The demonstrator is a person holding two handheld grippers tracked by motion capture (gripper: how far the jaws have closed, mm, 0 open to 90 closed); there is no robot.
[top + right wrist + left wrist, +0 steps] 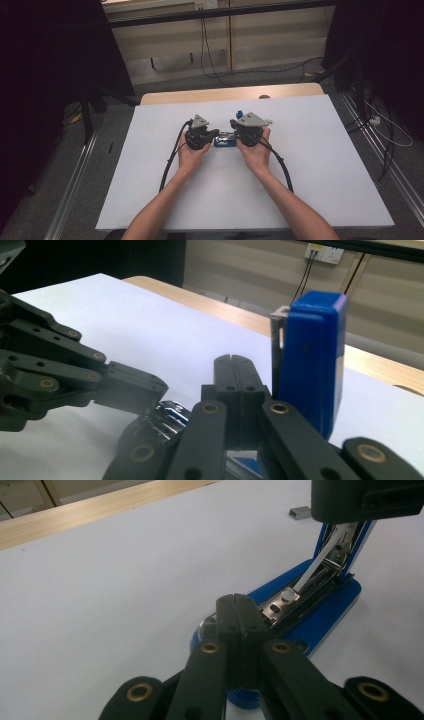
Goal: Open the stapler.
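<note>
Mid-table, the closed left gripper [239,611] pins the stapler [305,615] base; the closed right gripper [239,371] props its lid [310,365] upright, baring the tray.

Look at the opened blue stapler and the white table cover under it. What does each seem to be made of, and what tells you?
Blue stapler body: probably moulded plastic, smooth with a soft sheen and rounded edges. Its inner staple channel: metal, bright and silvery with sharp reflections. White table cover: matt and even, possibly paper or laminate; the look leaves it open. Light wooden table edge: wood or wood-look board.
</note>
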